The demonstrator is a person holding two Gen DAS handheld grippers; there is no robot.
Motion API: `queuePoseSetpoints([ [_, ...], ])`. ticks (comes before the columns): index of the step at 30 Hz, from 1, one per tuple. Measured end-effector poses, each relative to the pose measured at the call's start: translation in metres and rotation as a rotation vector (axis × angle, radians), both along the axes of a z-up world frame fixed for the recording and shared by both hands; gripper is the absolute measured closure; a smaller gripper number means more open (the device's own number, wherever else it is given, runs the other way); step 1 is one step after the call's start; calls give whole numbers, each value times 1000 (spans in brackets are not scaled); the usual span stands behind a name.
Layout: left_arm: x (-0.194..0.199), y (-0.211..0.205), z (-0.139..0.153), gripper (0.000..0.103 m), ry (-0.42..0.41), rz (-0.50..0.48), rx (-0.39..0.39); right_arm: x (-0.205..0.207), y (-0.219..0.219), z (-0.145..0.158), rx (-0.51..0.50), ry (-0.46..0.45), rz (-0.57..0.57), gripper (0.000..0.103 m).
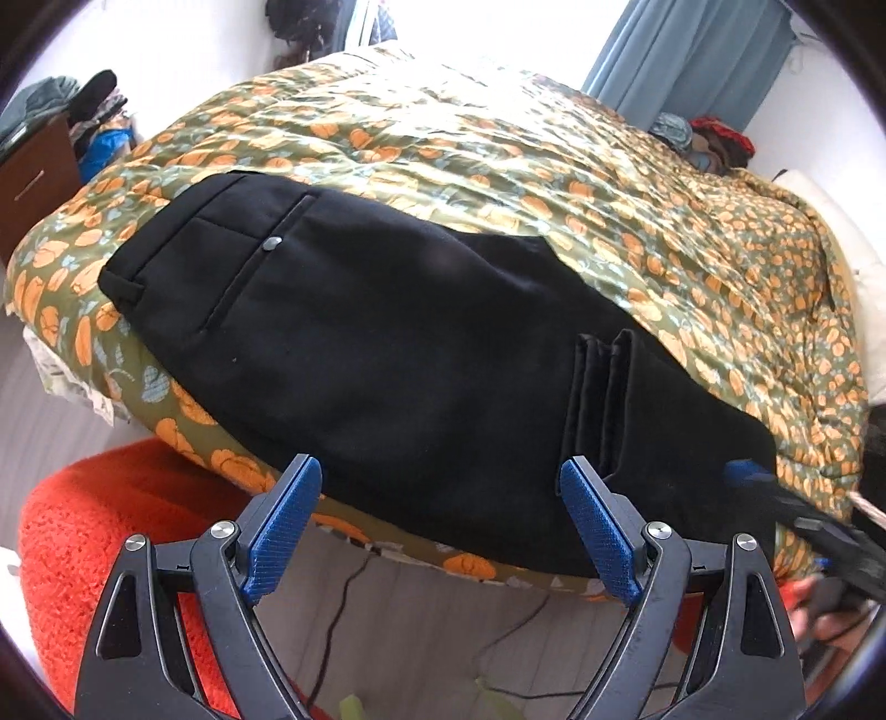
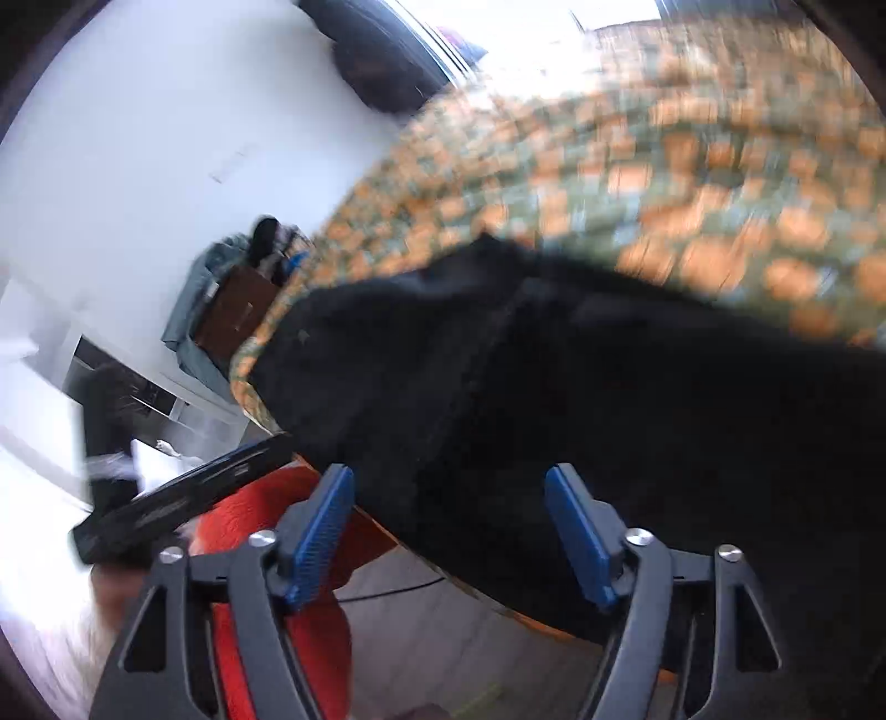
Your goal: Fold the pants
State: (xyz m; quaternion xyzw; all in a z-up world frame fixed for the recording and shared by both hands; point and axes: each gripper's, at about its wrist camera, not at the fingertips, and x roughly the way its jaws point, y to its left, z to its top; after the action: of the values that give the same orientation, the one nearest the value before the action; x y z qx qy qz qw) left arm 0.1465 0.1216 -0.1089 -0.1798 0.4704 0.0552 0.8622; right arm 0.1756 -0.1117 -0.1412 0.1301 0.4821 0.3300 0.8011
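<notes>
Black pants (image 1: 387,332) lie folded on the bed (image 1: 554,166); left gripper (image 1: 440,487) and right gripper (image 2: 448,498) both gape, holding nothing

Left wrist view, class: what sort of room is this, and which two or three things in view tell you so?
Most likely a bedroom in a home. A bed under a pumpkin-print quilt fills the view, black pants lie on it, and a blue curtain hangs at a bright window behind.

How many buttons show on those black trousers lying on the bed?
1. A small round grey button sits on the back pocket near the waistband of the black trousers, toward the left end on the pumpkin-print quilt. Others may be hidden underneath.
</notes>
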Motion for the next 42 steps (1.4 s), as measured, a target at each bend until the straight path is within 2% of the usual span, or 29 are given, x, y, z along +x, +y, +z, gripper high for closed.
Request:
queuePoseSetpoints([
  [3,-1,-9,5,14,-42,-42,-13,-35,-52,29,-109,-194,-95,9],
  [5,-2,-26,9,14,-75,-116,-8,-54,-81,27,-206,-264,-198,7],
  [7,0,-48,11,14,-96,-200,11,-71,-113,13,-271,-252,-297,7],
  [8,3,-62,12,15,-100,-251,15,-77,-126,3,-274,-208,-341,7],
  [10,13,-85,11,18,-94,-327,43,-78,-144,-8,-221,-123,-402,7],
  [12,30,-105,5,25,-74,-381,90,-76,-155,-6,-186,-124,-444,7],
  [14,47,-113,-6,36,-40,-383,140,-72,-150,-3,-191,-156,-432,7],
  [16,60,-116,-14,49,-10,-379,144,-78,-145,-3,-203,-158,-407,7],
  [18,65,-119,-17,51,-11,-391,146,-78,-136,-7,-205,-153,-373,7],
  [20,69,-123,-20,52,-14,-407,186,-80,-135,-3,-211,-164,-338,7],
  [23,73,-122,-30,54,18,-391,213,-80,-125,-3,-221,-183,-292,7],
  [28,71,-117,-36,54,39,-363,212,-81,-114,-10,-224,-167,-237,7],
  [33,71,-115,-37,56,44,-360,201,-80,-115,-13,-214,-154,-236,7],
  [38,71,-113,-38,70,46,-347,194,-79,-118,-15,-207,-136,-250,7],
  [42,70,-110,-35,97,34,-344,175,-77,-119,-17,-207,-124,-254,7],
])
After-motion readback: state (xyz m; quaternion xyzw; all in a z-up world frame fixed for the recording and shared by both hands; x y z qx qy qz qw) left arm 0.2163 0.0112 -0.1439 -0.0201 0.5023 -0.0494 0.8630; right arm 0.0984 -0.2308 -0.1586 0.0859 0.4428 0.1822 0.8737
